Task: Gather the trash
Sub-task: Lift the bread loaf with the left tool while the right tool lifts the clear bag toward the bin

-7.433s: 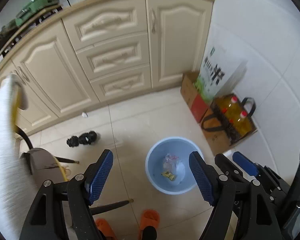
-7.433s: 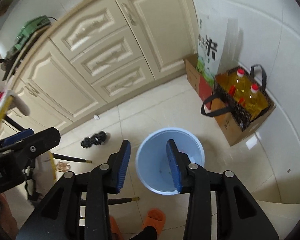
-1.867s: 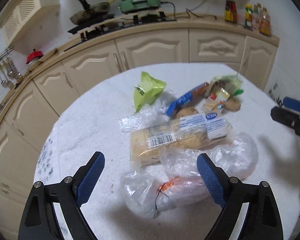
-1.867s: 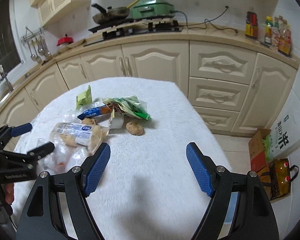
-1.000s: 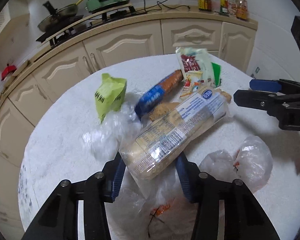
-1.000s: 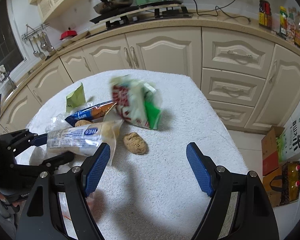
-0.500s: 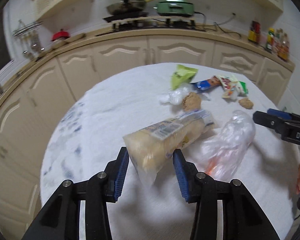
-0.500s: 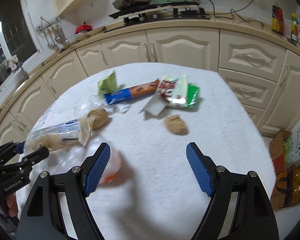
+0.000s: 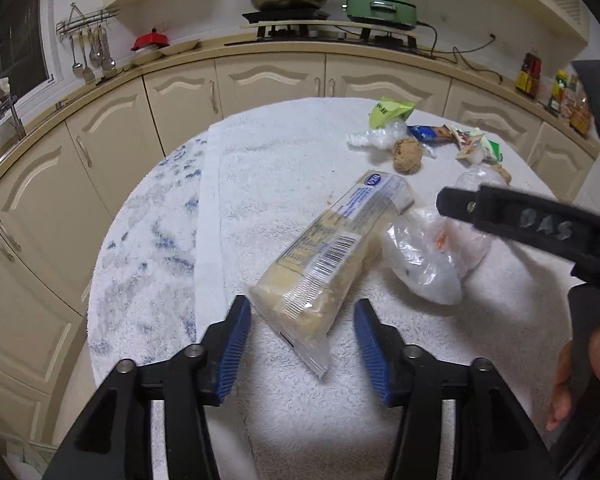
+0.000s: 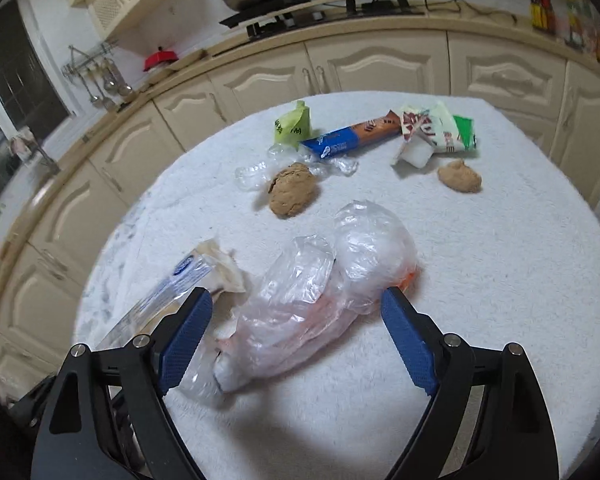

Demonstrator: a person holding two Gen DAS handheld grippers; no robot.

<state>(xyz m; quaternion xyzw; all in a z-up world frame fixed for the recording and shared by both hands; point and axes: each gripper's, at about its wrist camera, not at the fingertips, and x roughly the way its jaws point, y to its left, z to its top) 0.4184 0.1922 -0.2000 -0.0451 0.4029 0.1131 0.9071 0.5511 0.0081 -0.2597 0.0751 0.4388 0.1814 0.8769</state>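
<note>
A long clear biscuit packet (image 9: 332, 252) lies on the white towelled round table (image 9: 284, 160); its near end sits between the fingers of my open left gripper (image 9: 302, 340), not clamped. A crumpled clear plastic bag (image 10: 320, 292) lies beside it, between the wide-open fingers of my right gripper (image 10: 296, 340). The packet's end also shows in the right wrist view (image 10: 180, 280). Further back lie a brown lump (image 10: 292, 194), a second brown lump (image 10: 460, 176), a blue and brown wrapper (image 10: 356, 138), a green pouch (image 10: 294, 124) and a red, white and green wrapper (image 10: 440, 128).
Cream kitchen cabinets (image 9: 260, 80) curve behind the table, with a stove, pan and green cooker (image 9: 380, 4) on the counter. The table edge drops off at the left (image 9: 96, 280). The right gripper's arm (image 9: 540, 228) crosses over the plastic bag in the left wrist view.
My left gripper has opened and the biscuit packet now rests on the table instead of being clamped. My right gripper has come down low around the plastic bag.
</note>
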